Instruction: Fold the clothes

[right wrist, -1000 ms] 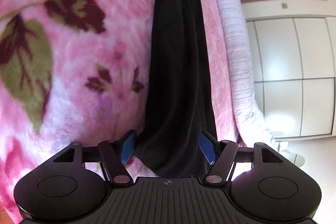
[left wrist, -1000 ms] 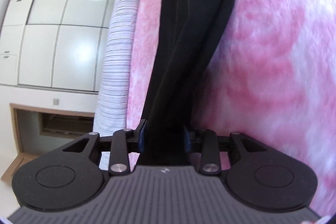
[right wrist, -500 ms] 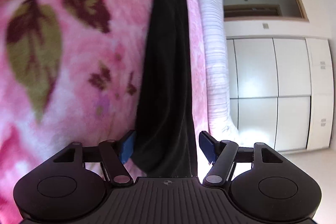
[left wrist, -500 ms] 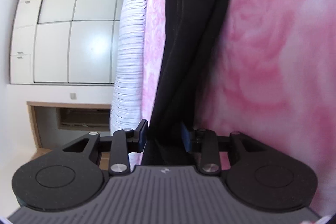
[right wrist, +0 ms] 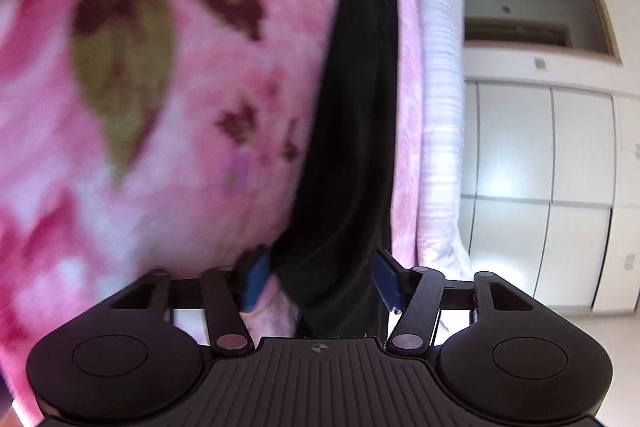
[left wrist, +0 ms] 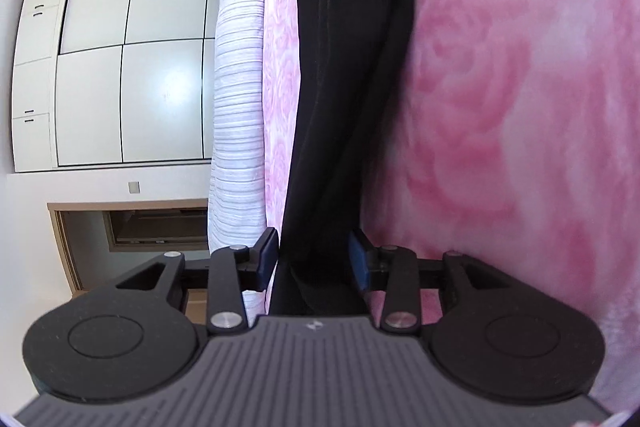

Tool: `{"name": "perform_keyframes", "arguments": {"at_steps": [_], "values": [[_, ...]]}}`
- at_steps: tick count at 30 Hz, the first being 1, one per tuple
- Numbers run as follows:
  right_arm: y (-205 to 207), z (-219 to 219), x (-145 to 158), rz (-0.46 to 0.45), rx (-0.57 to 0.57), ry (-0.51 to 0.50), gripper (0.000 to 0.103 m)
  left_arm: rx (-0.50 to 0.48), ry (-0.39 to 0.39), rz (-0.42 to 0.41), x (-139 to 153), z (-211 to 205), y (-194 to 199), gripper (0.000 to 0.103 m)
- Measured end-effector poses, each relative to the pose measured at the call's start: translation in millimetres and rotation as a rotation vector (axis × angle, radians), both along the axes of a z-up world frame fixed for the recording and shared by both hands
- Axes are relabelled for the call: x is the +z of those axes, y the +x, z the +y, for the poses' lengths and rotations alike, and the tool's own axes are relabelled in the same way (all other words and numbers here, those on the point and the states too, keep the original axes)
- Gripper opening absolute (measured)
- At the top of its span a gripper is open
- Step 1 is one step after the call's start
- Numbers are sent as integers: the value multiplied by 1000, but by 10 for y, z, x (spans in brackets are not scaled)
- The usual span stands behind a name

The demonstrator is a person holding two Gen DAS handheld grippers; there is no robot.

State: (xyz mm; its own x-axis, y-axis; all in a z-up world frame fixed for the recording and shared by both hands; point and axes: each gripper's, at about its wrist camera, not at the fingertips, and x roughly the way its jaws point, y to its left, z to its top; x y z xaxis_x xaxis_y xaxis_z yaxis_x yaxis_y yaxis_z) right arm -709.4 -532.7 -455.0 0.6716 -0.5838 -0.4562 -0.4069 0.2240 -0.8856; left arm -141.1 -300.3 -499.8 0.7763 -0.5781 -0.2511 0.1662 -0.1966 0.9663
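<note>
Black garment (left wrist: 352, 75): stretched in a long narrow band along the edge of the pink blanket (left wrist: 500, 99), striped sheet (left wrist: 236, 107) beside it; ends run into both claws.
Handling: likely soft, light, limp; sags and bunches unless kept taut; best gripped at the gathered ends.
Left claw (left wrist: 313, 259): pads fairly close, pressed on the garment's end from both sides.
Right claw (right wrist: 320, 281): pads wider apart; cloth between them, against the left pad, gap at the right one; grip cannot be confirmed.
</note>
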Motion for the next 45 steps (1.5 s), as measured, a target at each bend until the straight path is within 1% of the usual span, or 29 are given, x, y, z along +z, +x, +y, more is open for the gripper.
{"name": "perform_keyframes", "arguments": {"at_steps": [1,5,8,9,10,11,12,13,16,19,20,22,24,27,28,29,31,32,33,34,36,37,39,41,42,45], "values": [[29,-43,-15,4,9,-4,43,-8,0,-2,-10,13,13,33],[203,-240,-73,16,39,-18,43,-36,1,-13,-53,-13,85,31],[333,-387,-116,26,62,-28,43,-34,4,-23,-75,-62,134,27],[368,-429,-89,19,53,-12,41,-31,7,-28,-78,-66,147,23],[403,-469,-58,12,42,7,29,-18,9,-18,-69,-89,162,14],[438,-509,-27,5,30,26,19,-15,5,-8,-35,-83,163,9],[473,-549,4,-3,19,45,12,-12,0,2,-1,-78,164,7],[472,-566,85,-17,13,81,9,-10,-5,12,33,-71,164,5],[338,-501,397,-84,14,175,6,-38,-3,27,170,65,113,5],[229,-372,621,-123,-3,228,5,-62,10,31,251,243,-3,5],[151,-317,620,-121,-6,234,5,-64,9,31,248,300,-33,5],[40,-244,577,-112,-11,243,5,-59,6,39,219,378,-65,5],[-75,-185,466,-101,-31,259,5,-43,21,48,110,382,-60,5],[33,-140,295,-71,-45,235,6,-38,39,50,18,339,-36,9],[35,-126,256,-68,-40,211,7,-34,40,55,18,334,-19,12],[33,-113,217,-66,-35,186,9,-35,43,59,21,348,-10,14],[-16,-58,175,-42,-37,167,21,-39,51,62,45,389,10,28],[-16,-28,196,-27,-38,183,22,-40,52,64,71,431,25,31],[-9,15,232,-19,-37,204,27,-40,52,72,109,471,35,34],[2,71,276,-30,-27,222,33,-36,60,82,136,540,37,35],[83,155,359,-58,-6,255,42,-28,77,101,191,678,42,37],[149,200,403,-69,3,274,43,-22,89,109,234,757,51,39],[348,258,513,-96,23,322,44,-9,112,124,321,913,71,40],[535,316,632,-126,41,376,45,25,92,165,480,1013,150,40],[595,354,691,-140,47,404,45,56,58,200,582,1034,219,41],[1054,293,849,-175,56,459,45,147,-54,303,882,1048,444,41]]}}
